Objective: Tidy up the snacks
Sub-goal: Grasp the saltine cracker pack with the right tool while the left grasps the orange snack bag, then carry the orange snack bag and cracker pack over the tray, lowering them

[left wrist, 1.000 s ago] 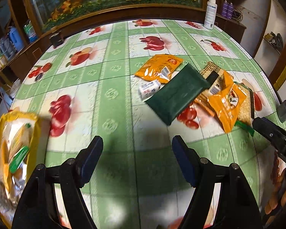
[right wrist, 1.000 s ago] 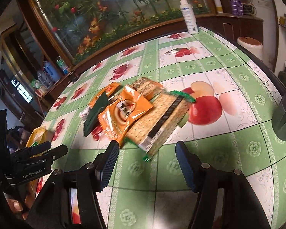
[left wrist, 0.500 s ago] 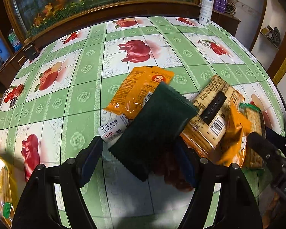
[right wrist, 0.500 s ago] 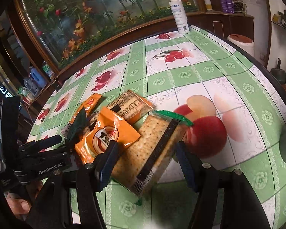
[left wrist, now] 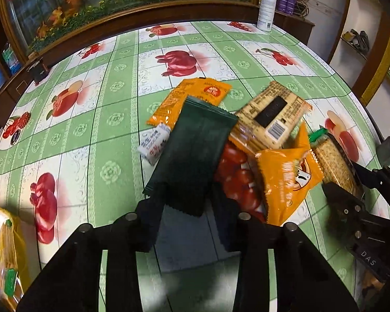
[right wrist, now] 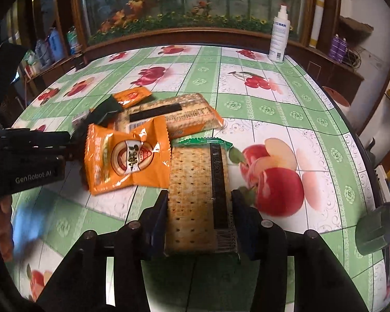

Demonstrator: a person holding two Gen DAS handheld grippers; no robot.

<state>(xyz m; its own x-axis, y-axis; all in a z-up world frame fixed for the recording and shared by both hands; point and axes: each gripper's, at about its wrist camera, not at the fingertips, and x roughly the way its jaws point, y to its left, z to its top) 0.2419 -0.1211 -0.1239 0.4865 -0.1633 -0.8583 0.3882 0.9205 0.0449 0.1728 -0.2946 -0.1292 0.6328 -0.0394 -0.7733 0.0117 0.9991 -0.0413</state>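
Observation:
A pile of snacks lies on the green fruit-print tablecloth. The near end of a dark green packet sits between my left gripper's closing jaws, and both pads touch it. My right gripper is closing on a clear pack of square crackers, with a pad pressing each long side. An orange snack bag lies to the left of the crackers. Behind it are a barcoded biscuit pack, an orange sachet and a small white candy.
A white spray bottle stands at the table's far right edge before a wooden-framed glass case. A yellow bag lies at the near left edge. A grey-green object sits at the right rim. The right gripper's body shows beside the orange bag.
Both grippers came forward to the pile. The left jaws narrowed around the dark green packet's end. The right gripper rolled level and its jaws closed onto the cracker pack.

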